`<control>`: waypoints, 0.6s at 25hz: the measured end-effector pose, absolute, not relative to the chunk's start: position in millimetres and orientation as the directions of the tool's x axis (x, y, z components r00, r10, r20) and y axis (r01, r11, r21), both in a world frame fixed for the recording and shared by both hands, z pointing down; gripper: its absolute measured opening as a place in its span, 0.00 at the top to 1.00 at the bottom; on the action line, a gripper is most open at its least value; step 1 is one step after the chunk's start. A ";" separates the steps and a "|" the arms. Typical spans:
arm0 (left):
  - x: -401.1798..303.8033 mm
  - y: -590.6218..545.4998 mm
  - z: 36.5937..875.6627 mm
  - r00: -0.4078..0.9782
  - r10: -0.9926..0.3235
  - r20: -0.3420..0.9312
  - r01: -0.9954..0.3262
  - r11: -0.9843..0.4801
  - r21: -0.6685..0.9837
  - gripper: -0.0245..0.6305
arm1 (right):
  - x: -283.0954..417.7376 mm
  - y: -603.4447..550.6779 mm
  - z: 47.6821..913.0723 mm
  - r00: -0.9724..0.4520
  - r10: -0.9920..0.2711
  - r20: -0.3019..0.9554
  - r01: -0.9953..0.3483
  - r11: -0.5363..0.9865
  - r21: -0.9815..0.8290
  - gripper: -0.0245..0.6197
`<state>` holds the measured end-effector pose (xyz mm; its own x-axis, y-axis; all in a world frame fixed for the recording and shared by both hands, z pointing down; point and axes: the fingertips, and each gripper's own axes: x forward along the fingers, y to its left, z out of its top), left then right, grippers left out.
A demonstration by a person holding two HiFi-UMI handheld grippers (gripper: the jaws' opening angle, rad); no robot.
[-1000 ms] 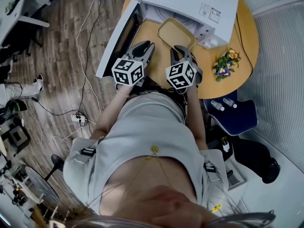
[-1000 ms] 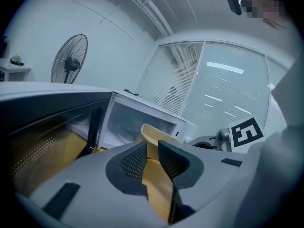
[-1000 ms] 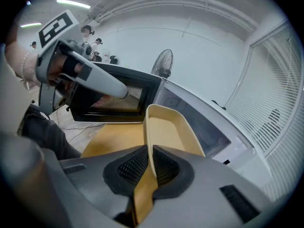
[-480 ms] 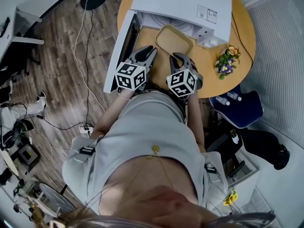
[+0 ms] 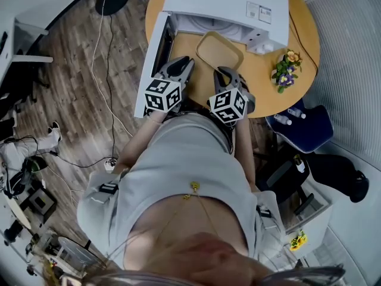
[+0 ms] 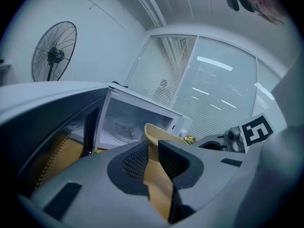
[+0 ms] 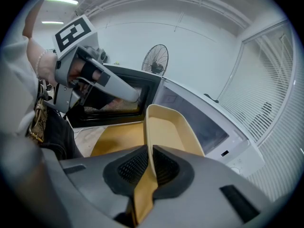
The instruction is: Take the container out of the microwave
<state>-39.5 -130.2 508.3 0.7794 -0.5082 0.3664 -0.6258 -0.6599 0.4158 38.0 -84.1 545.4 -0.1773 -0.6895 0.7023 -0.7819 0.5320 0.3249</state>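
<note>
A beige oblong container [image 5: 220, 47] rests on the round wooden table [image 5: 265, 91], just in front of the white microwave [image 5: 226, 2], whose door [image 5: 152, 58] hangs open to the left. My left gripper [image 5: 186, 60] is shut on the container's near left corner. In the left gripper view the container's wall [image 6: 156, 133] fills the gap at the left gripper [image 6: 152, 147]. My right gripper [image 5: 223, 71] is shut on the near rim. The right gripper view shows the thin rim [image 7: 148, 127] pinched at the right gripper [image 7: 150, 152], and the left gripper [image 7: 135, 95] at the far corner.
A small pot of flowers [image 5: 284, 73] stands at the table's right edge. A blue chair [image 5: 300, 133] with small bottles on it sits beyond that edge. Cables [image 5: 107, 70] run across the wooden floor on the left. A standing fan [image 6: 54, 56] is behind the microwave door.
Only the head view has shifted a little. Both grippers and the container stay where they were relative to the microwave.
</note>
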 end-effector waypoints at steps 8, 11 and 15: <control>-44.3 -129.5 510.3 0.790 -0.486 0.373 -0.611 -0.667 0.425 0.85 | 35.3 -78.9 543.8 -0.154 -0.695 0.703 -0.791 0.513 0.334 0.90; -46.1 -129.2 512.6 0.793 -0.477 0.378 -0.607 -0.669 0.429 0.85 | 33.5 -75.9 545.5 -0.152 -0.691 0.707 -0.794 0.511 0.329 0.90; -48.0 -129.7 515.1 0.795 -0.471 0.382 -0.605 -0.667 0.435 0.85 | 31.5 -72.1 547.0 -0.153 -0.690 0.707 -0.805 0.502 0.316 0.90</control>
